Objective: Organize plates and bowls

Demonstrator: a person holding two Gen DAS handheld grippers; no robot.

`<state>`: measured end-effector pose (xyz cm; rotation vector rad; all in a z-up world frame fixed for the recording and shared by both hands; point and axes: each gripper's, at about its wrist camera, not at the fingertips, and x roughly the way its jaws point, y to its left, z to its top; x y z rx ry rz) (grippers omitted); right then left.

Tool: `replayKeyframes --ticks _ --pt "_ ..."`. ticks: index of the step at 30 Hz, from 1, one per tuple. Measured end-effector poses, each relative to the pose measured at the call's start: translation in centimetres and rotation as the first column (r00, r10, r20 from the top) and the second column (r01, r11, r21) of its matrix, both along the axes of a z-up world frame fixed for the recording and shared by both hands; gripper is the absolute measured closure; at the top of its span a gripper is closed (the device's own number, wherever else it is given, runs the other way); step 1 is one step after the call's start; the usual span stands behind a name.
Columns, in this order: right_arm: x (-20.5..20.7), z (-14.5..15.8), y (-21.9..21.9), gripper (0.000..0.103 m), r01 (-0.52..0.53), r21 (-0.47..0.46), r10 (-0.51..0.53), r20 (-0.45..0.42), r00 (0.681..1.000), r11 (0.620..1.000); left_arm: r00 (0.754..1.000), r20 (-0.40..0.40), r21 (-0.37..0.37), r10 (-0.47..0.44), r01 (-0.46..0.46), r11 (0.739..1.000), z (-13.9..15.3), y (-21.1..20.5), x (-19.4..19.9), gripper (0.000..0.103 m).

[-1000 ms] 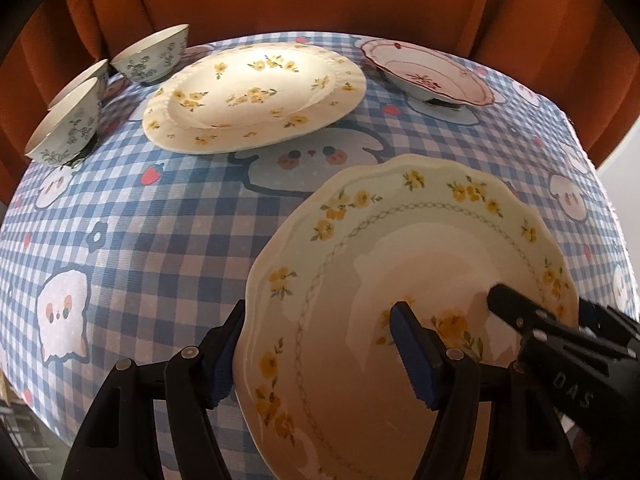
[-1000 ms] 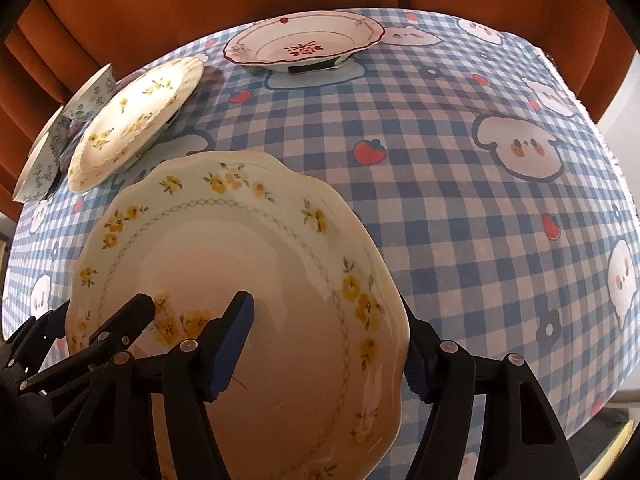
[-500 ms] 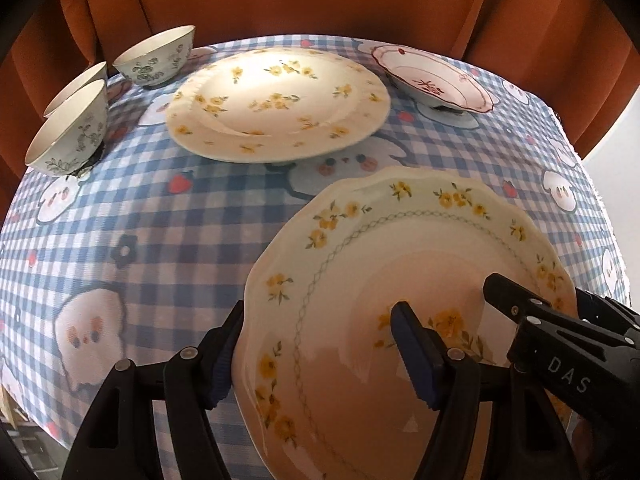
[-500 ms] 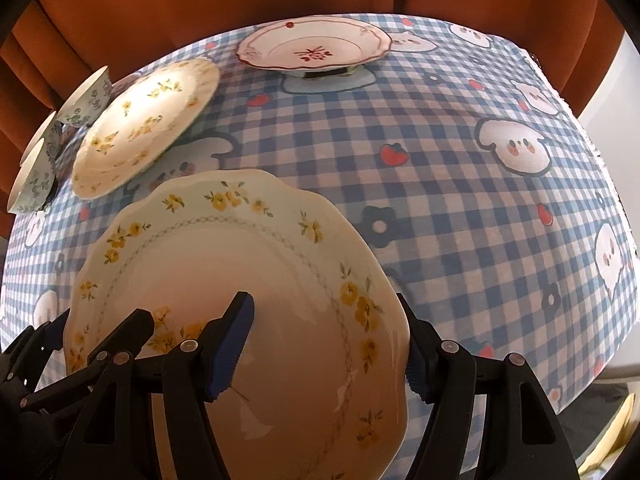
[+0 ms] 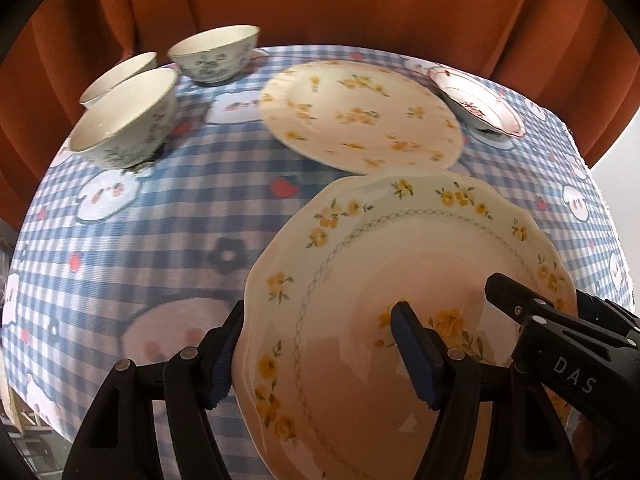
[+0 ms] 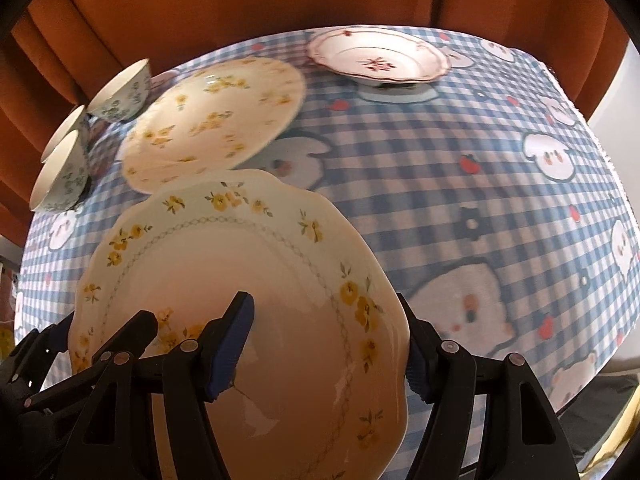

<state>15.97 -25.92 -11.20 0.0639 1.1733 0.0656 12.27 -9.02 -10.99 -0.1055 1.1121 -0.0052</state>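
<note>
Both grippers hold one scalloped cream plate with yellow flowers [image 5: 400, 280] above the table. My left gripper [image 5: 320, 356] is shut on its left rim, one finger over and one under. My right gripper [image 6: 328, 344] is shut on its right rim [image 6: 248, 272]. A second yellow-flowered plate [image 5: 360, 116] lies flat just beyond the held plate, and shows in the right wrist view [image 6: 212, 120]. A red-patterned shallow dish [image 5: 480, 102] [image 6: 376, 58] sits at the back right. Three floral bowls [image 5: 128, 120] [image 6: 116, 92] stand at the back left.
The table carries a blue checked cloth with cartoon prints [image 5: 140, 240] [image 6: 500, 200]. An orange curtain [image 5: 340, 4] hangs behind it. The table's right edge [image 6: 616, 184] drops off to a pale floor.
Both grippers have carried the held plate forward and left, toward the flat yellow-flowered plate. Its far rim now overlaps that plate's near edge in view. The bowls look closer.
</note>
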Motion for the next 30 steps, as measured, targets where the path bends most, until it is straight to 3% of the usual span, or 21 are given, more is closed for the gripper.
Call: replayKeyframes --ticks 19,30 --pt "-1.2 -0.7 11.8 0.033 -0.031 0.022 0.031 -0.001 1.0 0.999 1.0 0.007 0.035 0.027 -0.027 0.999 -0.5 11.7 -2.0 0.032" --pt "-1.3 -1.8 16.4 0.033 -0.034 0.011 0.035 -0.038 0.999 0.999 0.999 -0.031 0.036 0.027 -0.026 0.999 -1.7 15.7 -2.0 0.032"
